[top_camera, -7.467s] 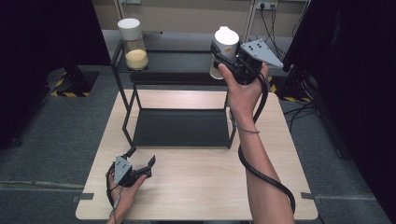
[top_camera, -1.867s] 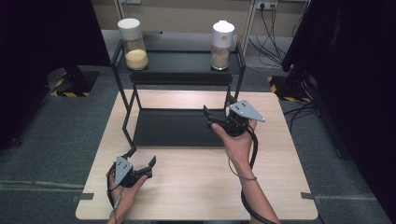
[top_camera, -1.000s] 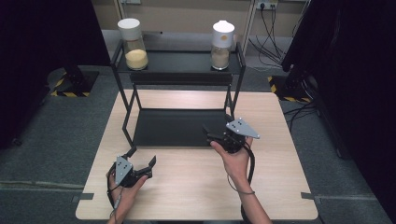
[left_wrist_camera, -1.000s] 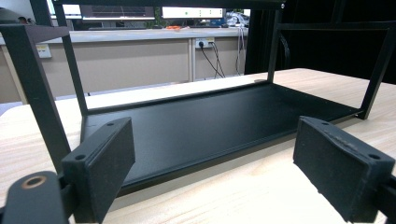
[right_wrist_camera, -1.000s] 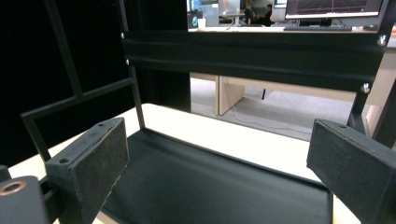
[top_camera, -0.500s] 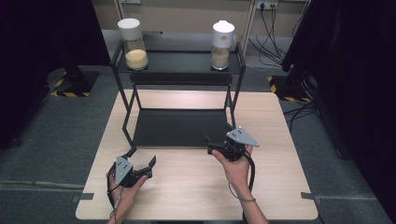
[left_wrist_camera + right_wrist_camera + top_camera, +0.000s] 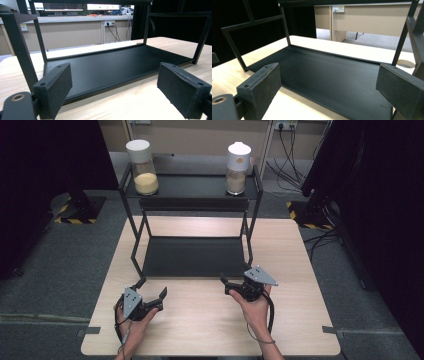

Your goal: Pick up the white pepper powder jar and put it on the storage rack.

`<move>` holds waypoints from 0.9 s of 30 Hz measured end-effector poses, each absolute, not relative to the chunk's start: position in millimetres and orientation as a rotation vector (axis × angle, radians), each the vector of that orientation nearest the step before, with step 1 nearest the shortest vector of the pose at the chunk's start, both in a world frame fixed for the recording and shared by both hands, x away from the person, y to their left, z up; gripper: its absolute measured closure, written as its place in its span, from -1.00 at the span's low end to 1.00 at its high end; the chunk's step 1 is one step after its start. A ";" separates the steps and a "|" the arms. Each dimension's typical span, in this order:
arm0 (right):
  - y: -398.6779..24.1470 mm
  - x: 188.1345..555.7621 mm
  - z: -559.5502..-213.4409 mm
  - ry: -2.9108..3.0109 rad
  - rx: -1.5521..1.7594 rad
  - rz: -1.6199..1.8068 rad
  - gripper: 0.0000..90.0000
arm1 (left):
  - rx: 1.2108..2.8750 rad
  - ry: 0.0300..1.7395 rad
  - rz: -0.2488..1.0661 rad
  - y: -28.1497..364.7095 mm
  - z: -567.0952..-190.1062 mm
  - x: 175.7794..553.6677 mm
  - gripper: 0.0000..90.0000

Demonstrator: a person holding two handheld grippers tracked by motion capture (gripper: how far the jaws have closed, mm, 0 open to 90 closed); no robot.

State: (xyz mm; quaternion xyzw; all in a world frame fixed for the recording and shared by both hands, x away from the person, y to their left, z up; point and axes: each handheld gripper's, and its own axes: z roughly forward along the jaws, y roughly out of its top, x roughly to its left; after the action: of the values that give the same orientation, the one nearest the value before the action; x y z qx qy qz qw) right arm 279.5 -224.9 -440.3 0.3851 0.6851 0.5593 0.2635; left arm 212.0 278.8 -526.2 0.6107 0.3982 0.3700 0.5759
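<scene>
The black rack (image 7: pixel 192 256) sits mid-frame on the bench (image 7: pixel 200 330) in the high view. Its lower shelf lies flat on the wood and its top shelf (image 7: pixel 192 185) is toward the upper edge. It's the nearest thing to both tongs, w/ its front lip just ahead of them. We judge it to be stiff metal, prob. light for its size but awkward. Thin posts and a flat tray give no soft give, and the painted surface looks smooth, so the pads could slip. Best hold, we think, is a front post or the tray's front rim, one side each. Tipping is the risk, since two jars stand on top: a yellow-filled jar (image 7: pixel 142 167) at upper left and a white-capped jar (image 7: pixel 238 162) at upper right. These are likely hard, and breakable if glass. The left tongs (image 7: pixel 151 288) at lower left and the right tongs (image 7: pixel 225 286) at lower centre-right are both spread wide w/ nothing between the pads. The left gripper view shows the left tongs' pads far apart, framing the tray (image 7: pixel 112 67). The right gripper view shows the same (image 7: pixel 332 80). Hard to make out: what the jars are made of, what's in them beyond colour, and the rack's feet. The top shelf is cut off in both gripper views, and dark curtains hide the frame's sides.
</scene>
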 end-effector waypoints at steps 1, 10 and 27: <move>-225.2 279.1 -441.1 1.856 1.044 1.510 -0.87 | 1.430 0.932 0.866 278.7 -526.2 212.0 -0.74; -228.8 274.7 -453.8 1.886 1.058 1.497 -0.86 | 1.430 0.930 0.869 278.7 -526.5 211.7 -0.74; -233.5 264.0 -472.4 1.885 1.052 1.492 -0.86 | 1.429 0.930 0.872 278.3 -526.7 211.4 -0.74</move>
State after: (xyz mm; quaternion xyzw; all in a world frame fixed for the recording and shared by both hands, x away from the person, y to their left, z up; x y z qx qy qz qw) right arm 264.0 -233.5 -472.4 0.3877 0.6944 0.5497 0.2556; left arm 211.4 278.3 -526.7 0.6103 0.3972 0.3723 0.5755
